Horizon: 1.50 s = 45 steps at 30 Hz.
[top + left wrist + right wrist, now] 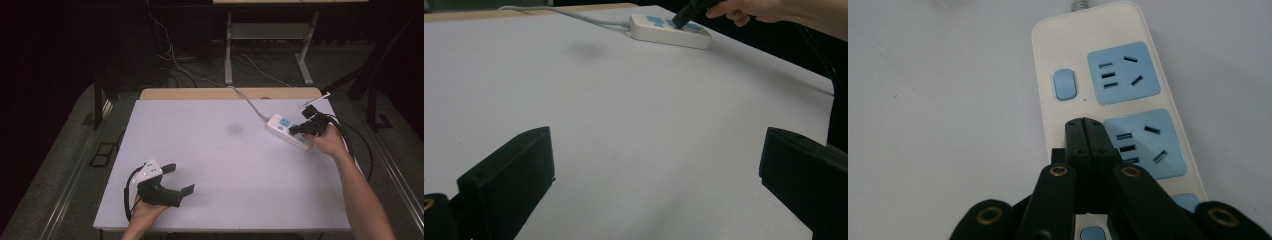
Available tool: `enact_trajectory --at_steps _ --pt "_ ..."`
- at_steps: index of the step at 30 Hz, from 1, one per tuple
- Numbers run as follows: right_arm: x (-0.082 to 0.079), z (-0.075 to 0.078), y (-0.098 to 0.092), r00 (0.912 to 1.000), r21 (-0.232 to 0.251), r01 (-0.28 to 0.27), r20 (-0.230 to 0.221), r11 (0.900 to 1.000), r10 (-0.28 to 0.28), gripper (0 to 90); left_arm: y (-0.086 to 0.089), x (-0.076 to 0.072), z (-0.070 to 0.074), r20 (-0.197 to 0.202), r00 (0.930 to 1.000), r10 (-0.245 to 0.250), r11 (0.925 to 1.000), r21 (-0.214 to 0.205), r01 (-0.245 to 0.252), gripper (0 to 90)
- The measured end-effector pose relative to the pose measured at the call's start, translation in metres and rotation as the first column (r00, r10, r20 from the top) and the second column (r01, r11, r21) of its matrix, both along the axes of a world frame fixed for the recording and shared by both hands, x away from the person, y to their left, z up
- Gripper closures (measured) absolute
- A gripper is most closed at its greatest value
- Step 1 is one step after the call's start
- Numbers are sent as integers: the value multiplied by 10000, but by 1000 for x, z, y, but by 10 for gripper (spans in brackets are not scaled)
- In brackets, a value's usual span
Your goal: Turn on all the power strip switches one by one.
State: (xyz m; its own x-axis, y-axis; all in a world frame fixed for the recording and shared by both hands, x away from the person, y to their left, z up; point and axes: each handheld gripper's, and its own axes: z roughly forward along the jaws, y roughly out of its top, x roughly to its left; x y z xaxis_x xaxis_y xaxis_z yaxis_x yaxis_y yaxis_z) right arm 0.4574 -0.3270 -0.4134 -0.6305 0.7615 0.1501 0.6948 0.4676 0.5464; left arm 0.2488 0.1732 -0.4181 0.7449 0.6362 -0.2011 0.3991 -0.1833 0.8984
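The power strip (289, 131) lies on the table (210, 150) at right of frame, the right gripper (292, 129) on it, the left gripper (181, 179) at lower left.

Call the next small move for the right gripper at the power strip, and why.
Probably ease the right gripper straight down onto the switch beneath its tip. Its jaws are shut into one blunt point, poised over the power strip beside the second blue socket, where the row above has its blue rocker switch. Contact cannot be judged. The left gripper is open, away from the strip.

A white table (220, 165) stands on grey floor (60, 165), with loose cables (175, 62) behind it.
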Motion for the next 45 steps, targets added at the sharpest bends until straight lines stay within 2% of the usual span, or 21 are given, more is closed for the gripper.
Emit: enact_trajectory --at_steps 5,15,18,21,25,28,34,36,42,45 --pt "-1 1 3 9999 -279 -34 121 9996 37 900 0 1 0 -7 10000 -6 10000 13 6 0" --pt "-3 -3 -5 9991 615 416 80 9972 -422 900 3 2 0 -67 9999 87 9999 -83 -87 0" --pt "-4 -3 -4 9991 480 390 128 9981 -396 900 3 2 0 -69 9999 85 9999 -112 -86 0" --pt "-3 -1 -5 9987 573 507 63 9971 -512 900 3 1 0 -67 9999 93 9999 -121 -94 0" --pt "-2 1 -5 9985 370 546 -71 9978 -543 900 4 1 0 -76 9999 126 9998 -161 -127 0" --pt "-3 6 -8 9985 646 545 -26 9964 -545 900 5 2 0 -103 9999 117 9998 -144 -119 0" --pt "-2 14 -10 9978 833 654 -1 9944 -657 900 5 1 0 -107 9999 129 9998 -135 -130 0" --pt "-1 23 -10 9974 1041 683 161 9922 -703 900 5 1 0 -112 9999 122 9998 -161 -124 0" --pt "5 39 -5 9980 944 537 294 9941 -567 900 4 2 0 -112 9999 116 9998 -150 -117 0" --pt "7 41 -3 9981 875 471 357 9951 -503 900 5 1 0 -100 9999 115 9998 -144 -116 0"
